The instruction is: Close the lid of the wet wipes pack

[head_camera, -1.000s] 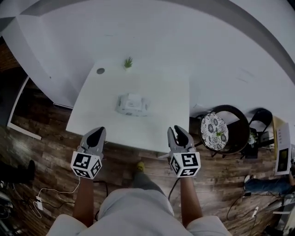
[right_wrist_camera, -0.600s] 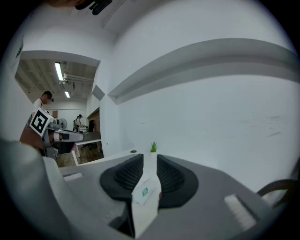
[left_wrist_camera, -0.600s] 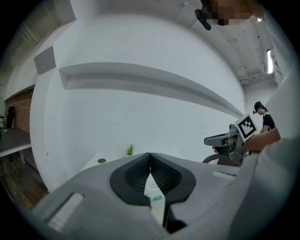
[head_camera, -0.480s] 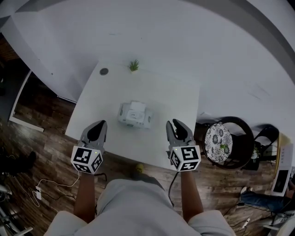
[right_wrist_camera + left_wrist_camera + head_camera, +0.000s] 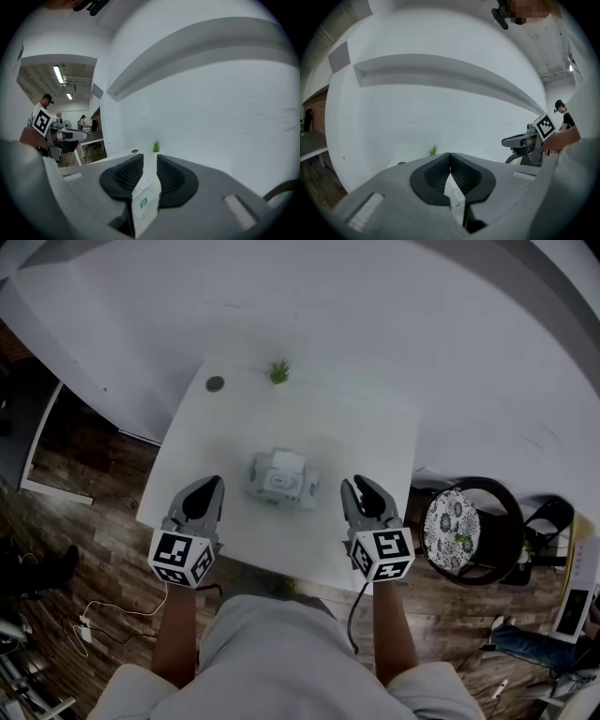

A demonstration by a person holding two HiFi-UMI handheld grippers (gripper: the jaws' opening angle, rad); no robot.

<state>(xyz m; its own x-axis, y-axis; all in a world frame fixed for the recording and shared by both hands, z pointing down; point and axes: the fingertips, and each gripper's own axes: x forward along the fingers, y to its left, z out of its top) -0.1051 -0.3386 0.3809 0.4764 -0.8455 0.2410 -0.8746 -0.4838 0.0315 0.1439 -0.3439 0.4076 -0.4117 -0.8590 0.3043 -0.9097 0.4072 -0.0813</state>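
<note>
The pack [image 5: 281,479] lies ahead between them; left gripper [image 5: 208,488] pressed together, right gripper [image 5: 356,491] spread and empty, likely to push and steady.

I count two grippers held out over the near edge: the left gripper [image 5: 210,489] and the right gripper [image 5: 356,491]. One white table [image 5: 366,448] lies under and ahead of them. On it there is one wet wipes pack [image 5: 282,478], ahead and between the pair. One small green plant [image 5: 279,371] and one dark round disc [image 5: 215,383] sit well beyond the left gripper. To the right of the right gripper stands one round chair [image 5: 457,524] with a patterned seat. Beyond it is what looks like one more, a darker chair [image 5: 551,515].
</note>
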